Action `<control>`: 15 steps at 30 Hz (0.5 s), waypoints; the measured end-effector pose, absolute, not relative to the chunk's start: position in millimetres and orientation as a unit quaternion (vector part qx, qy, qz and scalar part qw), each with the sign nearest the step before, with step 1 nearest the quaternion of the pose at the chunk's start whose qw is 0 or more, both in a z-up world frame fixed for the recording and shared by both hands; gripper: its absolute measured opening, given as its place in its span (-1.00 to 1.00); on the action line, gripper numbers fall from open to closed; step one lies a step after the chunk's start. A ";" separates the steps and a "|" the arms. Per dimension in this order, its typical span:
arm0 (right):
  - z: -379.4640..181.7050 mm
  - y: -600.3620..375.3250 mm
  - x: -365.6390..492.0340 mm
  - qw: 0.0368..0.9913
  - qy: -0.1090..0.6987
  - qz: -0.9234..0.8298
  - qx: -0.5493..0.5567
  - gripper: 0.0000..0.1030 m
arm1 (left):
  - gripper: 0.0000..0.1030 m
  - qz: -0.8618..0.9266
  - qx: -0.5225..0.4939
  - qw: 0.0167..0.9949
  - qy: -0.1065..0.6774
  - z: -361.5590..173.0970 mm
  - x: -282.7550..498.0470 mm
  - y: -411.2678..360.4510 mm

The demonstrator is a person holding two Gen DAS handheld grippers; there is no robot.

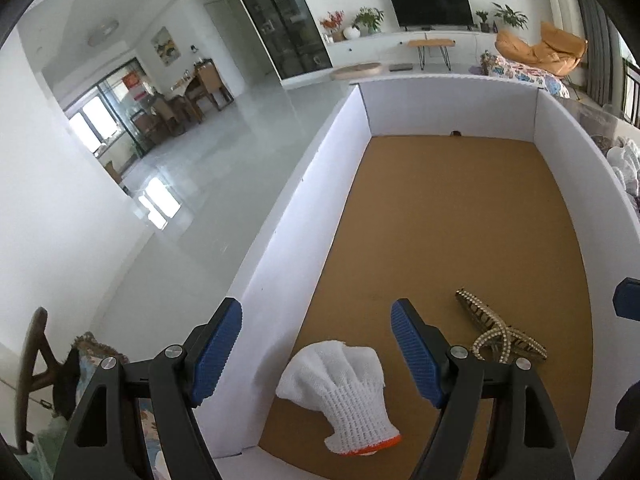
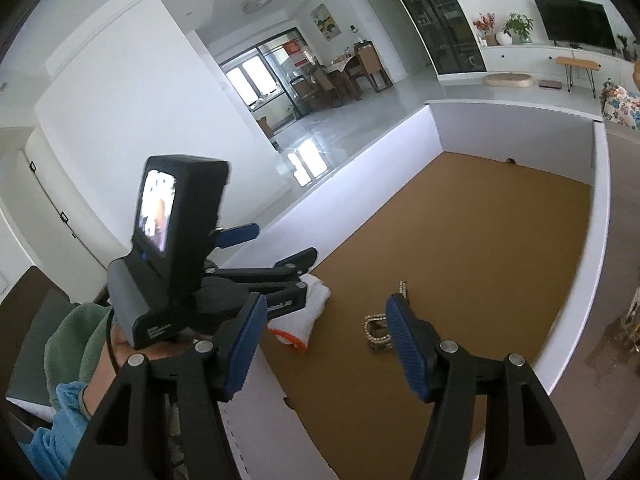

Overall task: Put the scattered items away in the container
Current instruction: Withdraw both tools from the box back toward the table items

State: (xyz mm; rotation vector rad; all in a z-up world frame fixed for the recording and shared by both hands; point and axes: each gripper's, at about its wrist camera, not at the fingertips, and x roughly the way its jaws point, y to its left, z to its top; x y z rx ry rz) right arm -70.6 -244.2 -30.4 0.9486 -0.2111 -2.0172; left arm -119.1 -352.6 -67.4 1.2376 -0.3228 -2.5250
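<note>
White knit glove [image 1: 340, 392], orange cuff, lies flat between left gripper [image 1: 316, 352] fingers. Beaded hair clip [image 1: 496, 332] beyond its right finger. Both inside white-walled container [image 1: 280, 240].

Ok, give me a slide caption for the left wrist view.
Open left tongs above a white-walled box holding a white knit glove and a beaded hair clip.

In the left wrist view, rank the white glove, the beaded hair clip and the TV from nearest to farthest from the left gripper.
1. White glove: in the box, right between the fingers of the left gripper, near the box's left wall.
2. Beaded hair clip: on the box floor, just right of the right finger.
3. TV: across the room, on the far wall.
</note>
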 end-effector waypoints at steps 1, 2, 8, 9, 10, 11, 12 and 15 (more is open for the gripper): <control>-30.6 -243.5 -69.0 0.438 -0.088 -0.808 0.383 0.22 | 0.48 -0.878 0.437 0.155 -0.115 -69.4 -121.7 -350.2; -30.8 -242.8 -67.4 0.440 -0.091 -0.806 0.385 0.22 | 0.48 -0.875 0.443 0.155 -0.117 -71.3 -124.6 -347.6; -14.1 -223.3 -53.8 0.442 -0.098 -0.822 0.346 0.22 | 0.51 -0.886 0.426 0.168 -0.077 -69.4 -120.7 -343.5; -10.1 -217.7 -51.2 0.440 -0.100 -0.827 0.335 0.22 | 0.53 -0.888 0.420 0.171 -0.074 -66.9 -116.7 -340.9; -4.9 -208.2 -49.6 0.436 -0.103 -0.834 0.322 0.22 | 0.65 -0.890 0.413 0.176 -0.078 -63.0 -113.5 -337.3; -0.8 -198.5 -47.8 0.430 -0.106 -0.841 0.311 0.22 | 0.83 -0.892 0.405 0.180 -0.082 -59.0 -110.4 -333.6; 3.3 -188.8 -45.9 0.424 -0.108 -0.848 0.299 0.22 | 0.91 -0.895 0.399 0.182 -0.083 -53.9 -106.8 -329.6; 3.4 -166.4 -46.4 0.405 -0.109 -0.861 0.289 0.22 | 1.00 -0.902 0.381 0.184 -0.083 -39.4 -96.2 -317.3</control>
